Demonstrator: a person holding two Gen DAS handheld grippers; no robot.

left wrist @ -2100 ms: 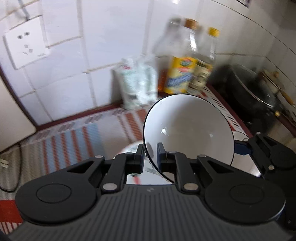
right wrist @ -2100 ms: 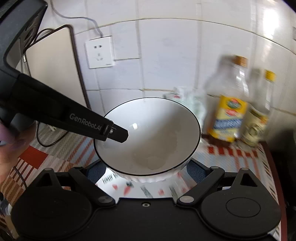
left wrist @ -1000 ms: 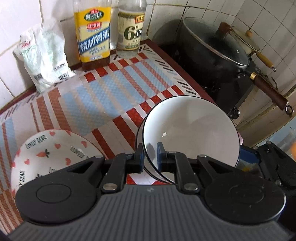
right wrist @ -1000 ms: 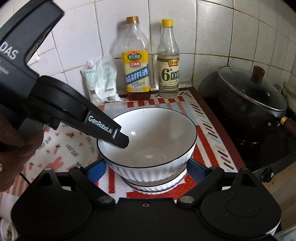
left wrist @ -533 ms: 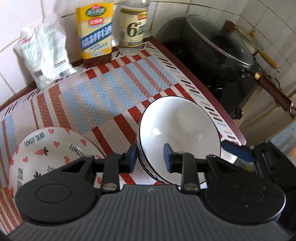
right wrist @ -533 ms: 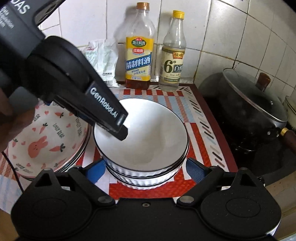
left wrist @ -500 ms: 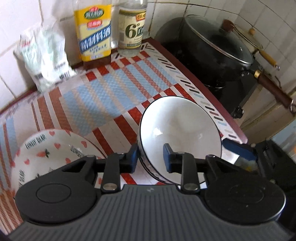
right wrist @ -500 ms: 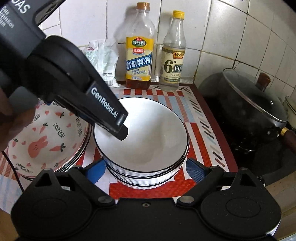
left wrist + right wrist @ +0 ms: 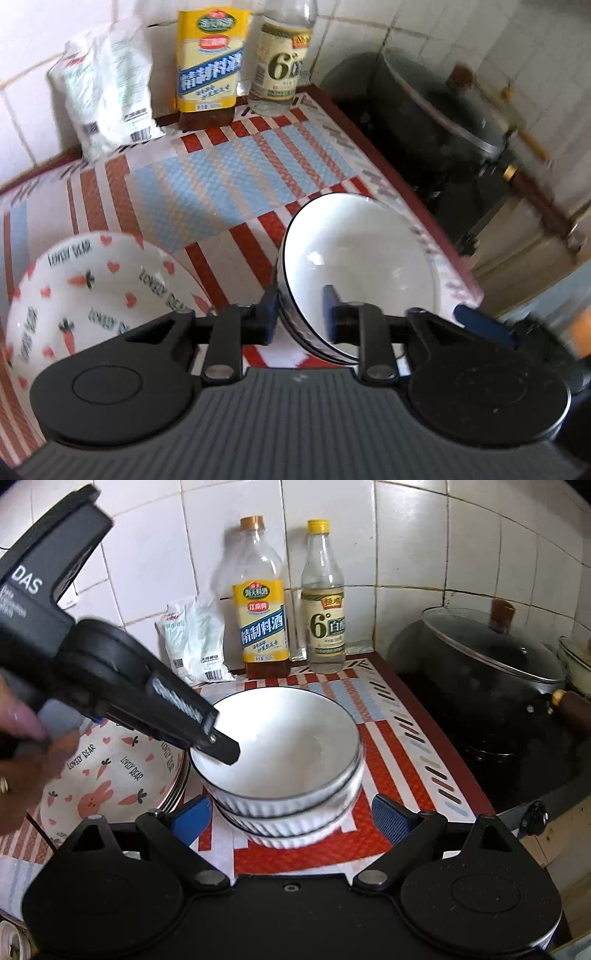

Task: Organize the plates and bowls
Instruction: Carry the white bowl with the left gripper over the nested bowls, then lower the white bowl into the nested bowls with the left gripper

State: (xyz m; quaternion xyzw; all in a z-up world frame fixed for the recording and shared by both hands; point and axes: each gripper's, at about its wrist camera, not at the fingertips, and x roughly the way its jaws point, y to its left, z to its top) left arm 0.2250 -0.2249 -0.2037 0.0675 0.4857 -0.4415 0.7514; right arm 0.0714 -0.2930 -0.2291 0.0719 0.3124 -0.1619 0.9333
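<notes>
A stack of white ribbed bowls with dark rims stands on the striped mat; it also shows in the left wrist view. My left gripper is open, its jaws straddling the near rim of the top bowl with a gap on each side. In the right wrist view the left gripper reaches over the bowl's left rim. My right gripper is open, its blue pads on either side of the stack's base, apart from it. A stack of carrot-and-rabbit plates lies to the left of the bowls.
Two bottles and a white packet stand against the tiled wall. A lidded black pot sits on the stove to the right. The counter edge runs close to the right of the bowls.
The left gripper carried the top bowl down onto the stack, then opened and let it go. Its jaws now stand wider around the rim. The right gripper stayed open.
</notes>
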